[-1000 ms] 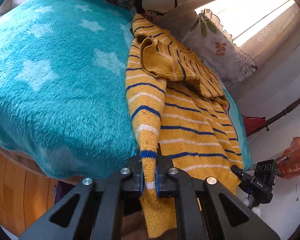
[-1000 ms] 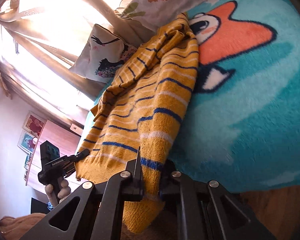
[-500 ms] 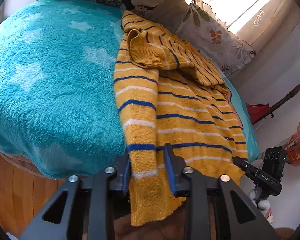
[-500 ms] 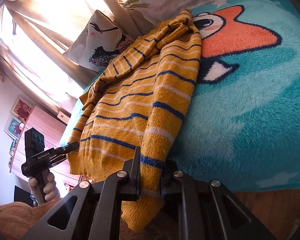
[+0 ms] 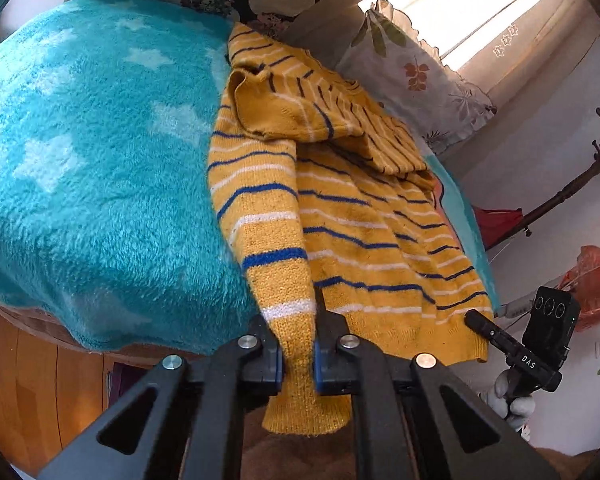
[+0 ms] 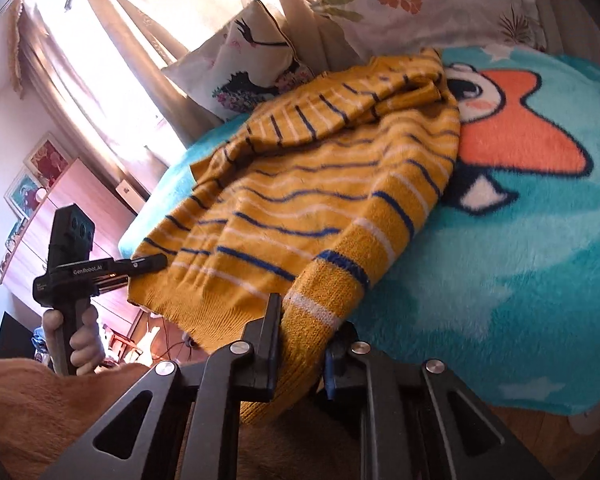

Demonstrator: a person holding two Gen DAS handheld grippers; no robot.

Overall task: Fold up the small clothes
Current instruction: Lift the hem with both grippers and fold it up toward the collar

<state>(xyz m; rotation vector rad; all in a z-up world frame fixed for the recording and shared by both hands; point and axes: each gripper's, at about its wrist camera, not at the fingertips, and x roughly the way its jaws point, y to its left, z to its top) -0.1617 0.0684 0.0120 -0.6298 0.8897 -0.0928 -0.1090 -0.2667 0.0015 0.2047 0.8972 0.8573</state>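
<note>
A small mustard-yellow knit sweater (image 5: 364,216) with blue and white stripes lies on a teal fleece blanket (image 5: 92,184), its hem hanging over the near bed edge. My left gripper (image 5: 298,356) is shut on the cuff of the left sleeve (image 5: 268,240). My right gripper (image 6: 300,344) is shut on the cuff of the right sleeve (image 6: 364,248); the sweater body (image 6: 284,184) spreads behind it. Each gripper also shows in the other's view, the right one in the left wrist view (image 5: 476,320) and the left one in the right wrist view (image 6: 156,262). The collar end is bunched up near the pillows.
Patterned pillows (image 5: 416,76) and curtains (image 6: 112,40) stand behind the sweater. The blanket (image 6: 540,240) carries an orange cartoon figure (image 6: 516,132). A wooden floor (image 5: 16,380) lies below the bed edge. A coat stand (image 5: 572,188) and a wooden cabinet (image 6: 60,200) stand at the sides.
The left jaws, held wider half a second ago, have closed on the sleeve cuff again. Both grippers have drawn the sleeves nearer and more of the sweater body shows.
</note>
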